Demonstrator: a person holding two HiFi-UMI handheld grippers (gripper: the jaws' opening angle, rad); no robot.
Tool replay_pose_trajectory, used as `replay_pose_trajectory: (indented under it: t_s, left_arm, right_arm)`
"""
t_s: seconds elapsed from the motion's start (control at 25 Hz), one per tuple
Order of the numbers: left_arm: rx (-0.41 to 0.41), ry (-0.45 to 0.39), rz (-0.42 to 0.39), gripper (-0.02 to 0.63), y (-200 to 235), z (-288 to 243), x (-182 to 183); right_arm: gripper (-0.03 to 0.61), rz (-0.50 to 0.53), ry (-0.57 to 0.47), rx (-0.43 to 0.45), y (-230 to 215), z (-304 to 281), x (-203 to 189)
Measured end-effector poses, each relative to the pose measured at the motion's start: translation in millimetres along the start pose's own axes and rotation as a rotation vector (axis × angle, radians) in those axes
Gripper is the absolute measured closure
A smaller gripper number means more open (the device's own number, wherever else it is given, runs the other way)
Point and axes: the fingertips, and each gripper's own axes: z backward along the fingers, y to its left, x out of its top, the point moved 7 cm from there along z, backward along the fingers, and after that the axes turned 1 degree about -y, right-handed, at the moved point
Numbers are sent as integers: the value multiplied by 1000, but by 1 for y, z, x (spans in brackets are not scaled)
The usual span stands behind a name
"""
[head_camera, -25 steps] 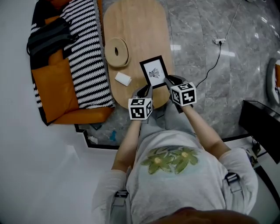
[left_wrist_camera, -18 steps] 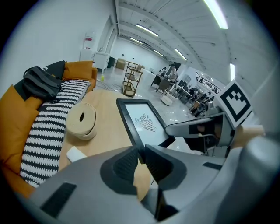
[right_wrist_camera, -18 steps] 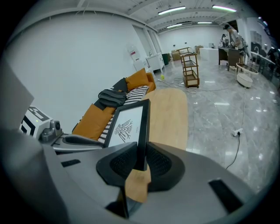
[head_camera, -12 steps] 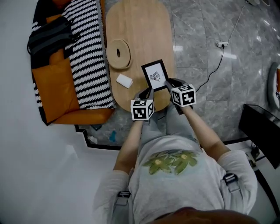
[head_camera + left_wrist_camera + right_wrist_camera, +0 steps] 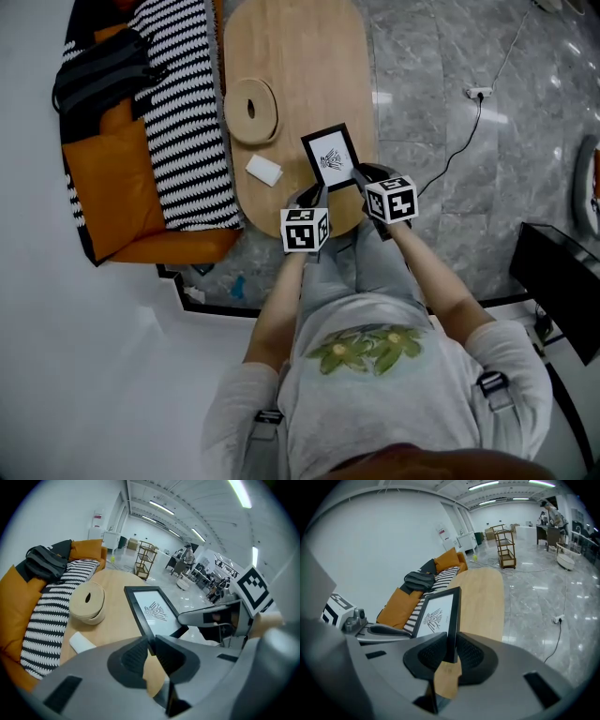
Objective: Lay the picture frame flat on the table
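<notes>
A black picture frame point(image 5: 332, 157) with a white print of a dark line drawing stands tilted near the front end of the oval wooden table point(image 5: 300, 66). Each gripper holds one of its lower corners. My left gripper point(image 5: 310, 195) is shut on the frame's left edge point(image 5: 140, 618). My right gripper point(image 5: 362, 176) is shut on the frame's right edge point(image 5: 453, 620). In the left gripper view the right gripper point(image 5: 206, 617) shows beyond the frame. The frame's back is hidden.
A round wooden disc with a hole point(image 5: 250, 111) and a small white block point(image 5: 264, 170) lie on the table left of the frame. An orange sofa with a striped blanket point(image 5: 173, 122) runs along the table's left side. A cable and socket point(image 5: 476, 92) lie on the grey floor at right.
The frame and both grippers have hardly moved; both stay clamped on the frame's lower corners. The head view has shifted slightly.
</notes>
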Motion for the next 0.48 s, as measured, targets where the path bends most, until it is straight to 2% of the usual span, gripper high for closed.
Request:
replay_pose_trajectory:
  t_s: [0.48]
  left_arm:
    - [-7, 25, 36, 551, 14, -30, -25]
  right_arm:
    - [508, 5, 32, 9, -15, -31, -22]
